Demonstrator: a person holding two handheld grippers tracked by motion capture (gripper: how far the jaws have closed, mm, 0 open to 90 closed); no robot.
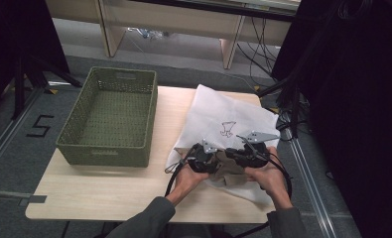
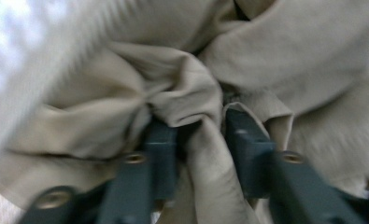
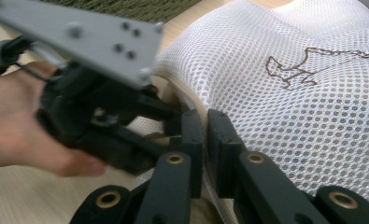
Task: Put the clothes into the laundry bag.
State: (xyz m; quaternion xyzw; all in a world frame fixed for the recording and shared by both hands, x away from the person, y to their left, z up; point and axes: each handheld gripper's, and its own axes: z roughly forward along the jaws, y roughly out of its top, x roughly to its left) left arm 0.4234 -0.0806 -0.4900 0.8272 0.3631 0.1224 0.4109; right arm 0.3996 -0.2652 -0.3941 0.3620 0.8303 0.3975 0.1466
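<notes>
A white mesh bag [image 1: 223, 114] with a small dark drawing lies on the right half of the table. Crumpled beige cloth [image 1: 228, 172] sits at its near edge. My left gripper [image 1: 217, 162] points right into that cloth. In the left gripper view, a fold of the beige cloth [image 2: 182, 88] stands between the parted jaws of the left gripper [image 2: 201, 135], with a dark gap beside one pad. My right gripper [image 1: 234, 158] faces it from the right. In the right gripper view, the right gripper [image 3: 205, 126] is shut on the thin edge of the mesh bag [image 3: 289, 112].
A green woven basket [image 1: 121, 74] stands on the left half of the wooden table [image 1: 109, 188]. Both of the person's hands meet near the front right edge. Dark stands and cables line the floor to the right. Desk legs show beyond the table.
</notes>
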